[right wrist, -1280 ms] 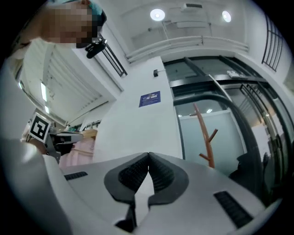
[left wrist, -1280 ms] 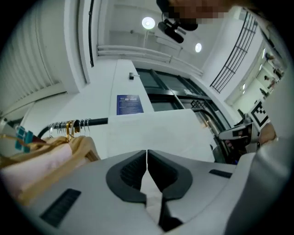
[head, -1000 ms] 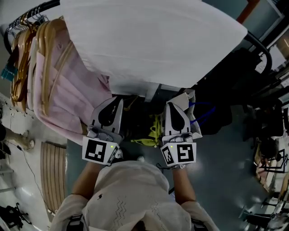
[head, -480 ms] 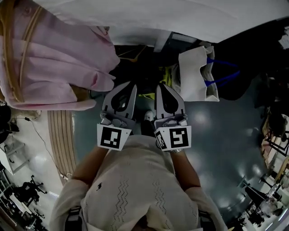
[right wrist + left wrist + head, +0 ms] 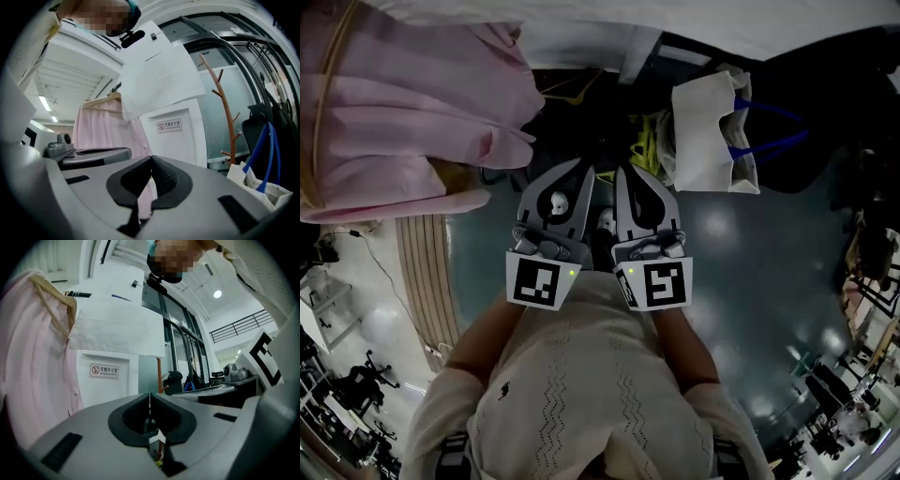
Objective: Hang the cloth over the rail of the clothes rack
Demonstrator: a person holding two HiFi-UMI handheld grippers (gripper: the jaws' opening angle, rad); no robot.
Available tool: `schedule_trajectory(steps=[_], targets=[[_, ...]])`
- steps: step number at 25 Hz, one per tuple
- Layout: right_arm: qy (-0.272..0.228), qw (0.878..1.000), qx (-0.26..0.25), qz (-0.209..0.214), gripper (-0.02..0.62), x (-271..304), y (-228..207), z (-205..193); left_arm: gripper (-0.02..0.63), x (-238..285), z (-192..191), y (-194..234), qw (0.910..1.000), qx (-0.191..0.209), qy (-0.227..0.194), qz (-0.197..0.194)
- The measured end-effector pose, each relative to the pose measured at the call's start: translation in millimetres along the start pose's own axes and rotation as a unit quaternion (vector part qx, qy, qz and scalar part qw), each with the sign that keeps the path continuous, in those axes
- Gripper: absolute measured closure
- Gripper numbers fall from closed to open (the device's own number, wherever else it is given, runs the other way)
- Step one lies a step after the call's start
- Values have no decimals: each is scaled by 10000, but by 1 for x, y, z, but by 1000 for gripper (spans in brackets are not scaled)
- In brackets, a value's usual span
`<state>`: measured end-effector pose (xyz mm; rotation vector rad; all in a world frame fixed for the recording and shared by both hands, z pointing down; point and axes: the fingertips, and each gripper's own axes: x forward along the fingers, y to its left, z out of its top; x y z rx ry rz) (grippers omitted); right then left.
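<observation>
The white cloth [image 5: 581,23] hangs spread across the top of the head view, apart from both grippers. The left gripper view shows the cloth [image 5: 117,329] draped beside a dark rail [image 5: 79,295]; the right gripper view shows the same cloth [image 5: 159,75] hanging high up. My left gripper [image 5: 581,171] and right gripper [image 5: 623,173] are side by side close to my chest, below the cloth. Both are shut with nothing between the jaws, as the left gripper [image 5: 149,397] and right gripper [image 5: 151,159] show in their own views.
Pink garments [image 5: 394,112] on wooden hangers [image 5: 51,305] fill the rack's left side. A white tote bag [image 5: 712,131] with blue handles stands on the floor to the right. A wooden coat stand [image 5: 225,117] rises behind it. A slatted wooden board [image 5: 427,281] lies at the left.
Both grippers have drawn back from the cloth toward my body and closer together. The cloth stays on the rack and now sits higher in the head view.
</observation>
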<state>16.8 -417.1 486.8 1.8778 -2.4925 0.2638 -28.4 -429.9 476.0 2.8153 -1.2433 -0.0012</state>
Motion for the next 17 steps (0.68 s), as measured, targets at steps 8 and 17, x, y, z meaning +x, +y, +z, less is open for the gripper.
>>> schedule_trajectory(steps=[8,17], targets=[[-20,9998,-79,201,577,-10,-4,0,584,0,-2,-17,9999,71,75,133],[-27,9988,-71,480,577,-26,-14,-3,584,-5,-10,-42,9992,149,185,321]])
